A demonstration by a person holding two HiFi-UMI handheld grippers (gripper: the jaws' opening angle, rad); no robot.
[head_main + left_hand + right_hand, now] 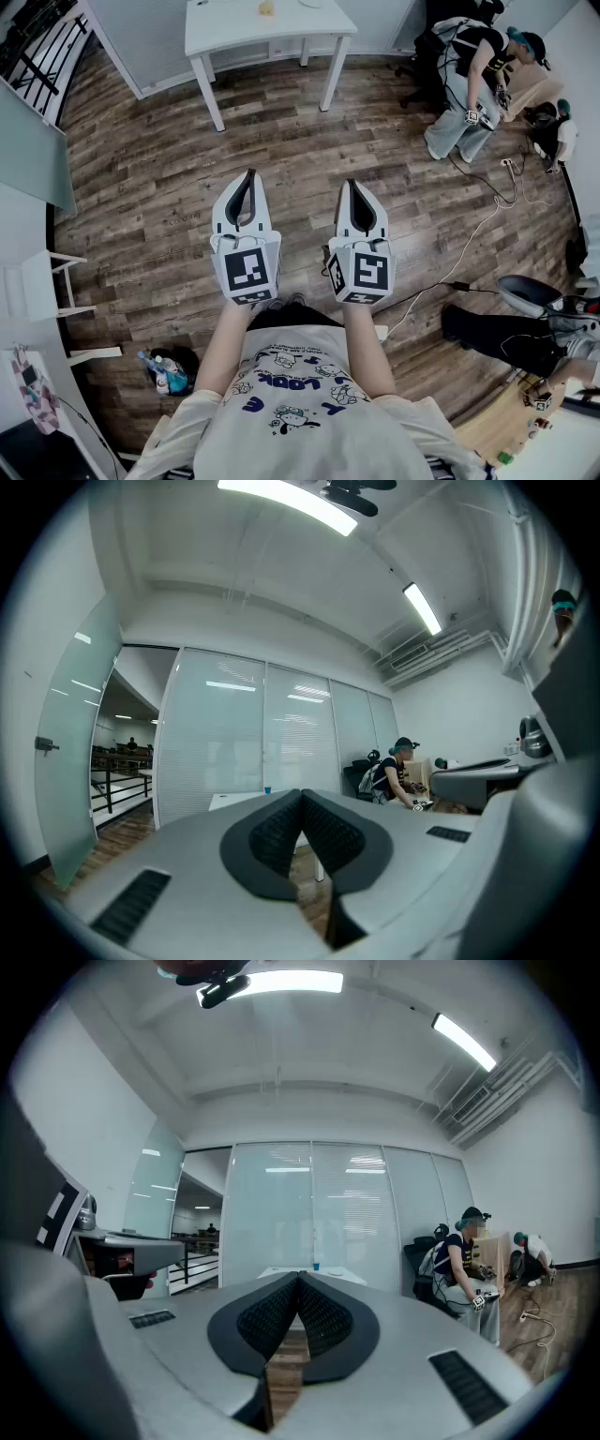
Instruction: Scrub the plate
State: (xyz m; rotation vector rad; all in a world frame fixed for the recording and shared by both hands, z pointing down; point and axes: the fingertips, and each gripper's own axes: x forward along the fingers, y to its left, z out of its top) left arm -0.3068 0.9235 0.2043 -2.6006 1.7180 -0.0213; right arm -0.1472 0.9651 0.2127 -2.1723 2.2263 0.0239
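Wood-plank office floor (141, 187), no plate visible; grey left gripper (250, 175) and grey right gripper (352, 185) clenched empty. Pre-start: locate plate first.

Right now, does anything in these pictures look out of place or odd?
Nothing looks spilled or broken. Only this is odd: the left hand-held gripper and right hand-held gripper are shut and empty above the wooden floor, away from the white table, with no plate near them.

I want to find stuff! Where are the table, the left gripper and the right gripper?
Table (281, 33): head view, bare top.
Left gripper (250, 175): head view, shut jaw tips.
Right gripper (352, 185): head view, shut jaw tips.
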